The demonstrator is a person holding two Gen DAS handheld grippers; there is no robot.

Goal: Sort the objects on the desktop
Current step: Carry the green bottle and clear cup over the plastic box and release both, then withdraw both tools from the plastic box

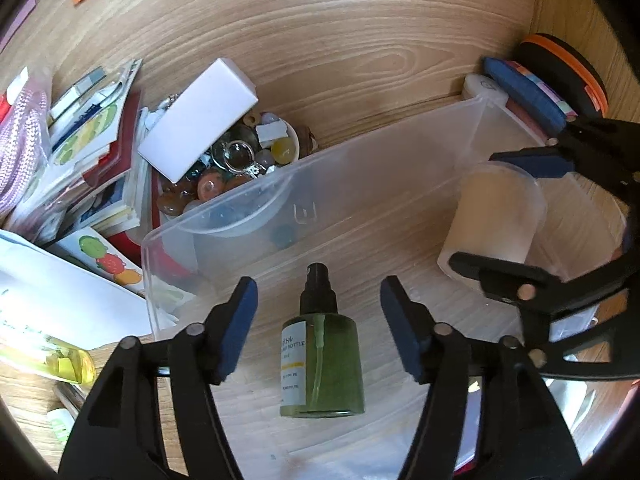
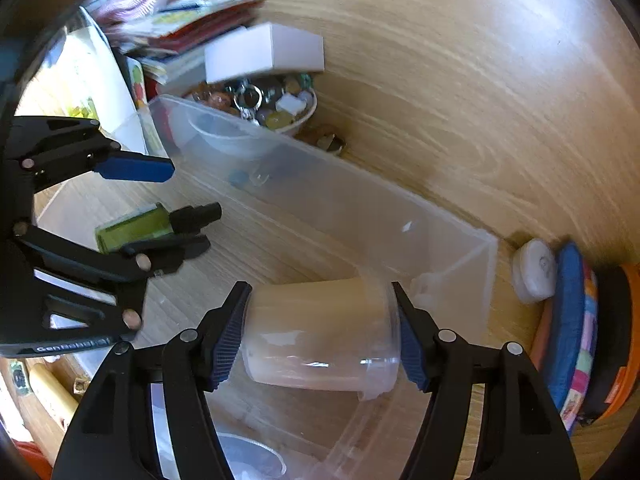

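A wood-grain desk (image 1: 360, 40) is seen, cluttered at its edges; no more of the room is shown. A clear plastic bin (image 1: 360, 168) sits on it, beside a bowl of beads (image 1: 224, 176) topped by a white box (image 1: 200, 120). Only the right wrist view shows the jar (image 2: 320, 340) pinched end to end between the right gripper (image 2: 320, 336) pads, inside the bin. The left gripper (image 1: 318, 328) is held wide open, with the green spray bottle (image 1: 324, 360) lying on the bin floor between its jaws, untouched.
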